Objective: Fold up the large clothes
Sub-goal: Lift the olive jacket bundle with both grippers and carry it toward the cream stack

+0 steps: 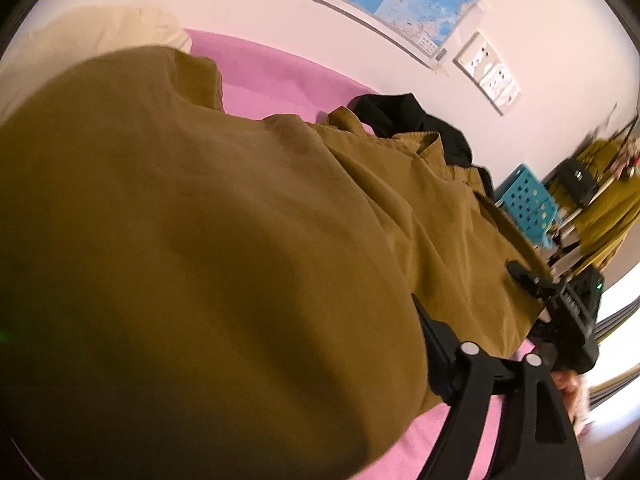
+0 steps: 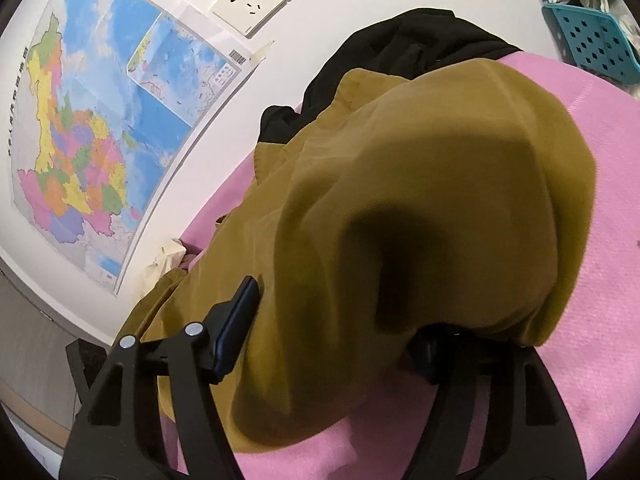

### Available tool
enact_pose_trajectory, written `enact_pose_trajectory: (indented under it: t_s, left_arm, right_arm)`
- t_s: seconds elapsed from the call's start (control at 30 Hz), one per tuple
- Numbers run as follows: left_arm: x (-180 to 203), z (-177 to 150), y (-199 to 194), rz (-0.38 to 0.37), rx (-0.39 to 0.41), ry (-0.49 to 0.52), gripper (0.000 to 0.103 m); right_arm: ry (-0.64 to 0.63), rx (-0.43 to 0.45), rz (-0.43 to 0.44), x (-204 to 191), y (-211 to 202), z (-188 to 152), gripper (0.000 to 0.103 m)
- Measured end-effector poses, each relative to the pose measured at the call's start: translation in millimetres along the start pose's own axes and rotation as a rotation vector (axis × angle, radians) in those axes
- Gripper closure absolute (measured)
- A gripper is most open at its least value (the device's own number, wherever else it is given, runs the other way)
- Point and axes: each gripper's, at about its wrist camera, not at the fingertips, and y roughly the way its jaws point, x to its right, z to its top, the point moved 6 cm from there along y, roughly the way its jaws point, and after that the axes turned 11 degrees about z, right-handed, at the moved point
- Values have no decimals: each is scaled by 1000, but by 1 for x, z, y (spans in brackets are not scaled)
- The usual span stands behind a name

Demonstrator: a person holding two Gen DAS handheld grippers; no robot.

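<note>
- Both black two-finger tongs grip the large mustard-brown cloth garment point(image 1: 248, 216): left tongs point(image 1: 416, 320) pinch its near edge, right tongs point(image 2: 340, 320) hold a draped fold.
- Garment lies over the pink bedspread point(image 2: 608, 280), bulging between the fingers, a black garment point(image 2: 400, 48) beyond.

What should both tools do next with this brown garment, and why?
Probably carry the lifted cloth over and lay it flat. The brown garment drapes over the right tool and bulges close before the left tool, bunched above the pink cover, so no fold is laid yet.
</note>
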Motion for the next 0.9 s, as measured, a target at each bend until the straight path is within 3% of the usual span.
enact_pose_trajectory:
  t_s: [0.03,0.13,0.2,0.23,0.27,0.3,0.37,0.47,0.67,0.73,0.83,0.9]
  left_arm:
    - [0,2,1,-8,1,-5,19]
    - [1,5,3,20,6,-20,20]
    - [1,6,2,41,8,-16,33]
    - [1,6,-1,42,4,-11,46]
    - [2,7,-4,37,6,-9,55]
    - [3,8,-9,40,18,-4,57]
    - [4,10,-12,48,19,18,58]
    - [-5,12,-2,30,-31,-22,42]
    - [-7,16,6,5,-22,-38,31]
    - [-6,17,7,6,-18,-43,31]
    - [-4,18,6,44,-9,-18,46]
    - [-1,18,5,62,-4,1,47]
  right_arm:
    - [-2,-5,2,0,2,1,38]
    - [-15,-17,16,-1,3,2,58]
    - [-16,-20,46,-4,-1,4,70]
    - [-17,-15,76,-8,-5,6,73]
    - [-26,-15,90,-12,-8,7,73]
    - [-39,-24,103,-16,-9,7,72]
    - [-27,-69,102,-12,-5,8,61]
    - [25,-111,109,0,5,8,55]
    - [-2,-128,107,-3,26,10,44]
    - [-7,-130,105,-4,30,12,48]
    - [1,-126,121,1,27,14,65]
    - [17,-128,137,3,25,14,66]
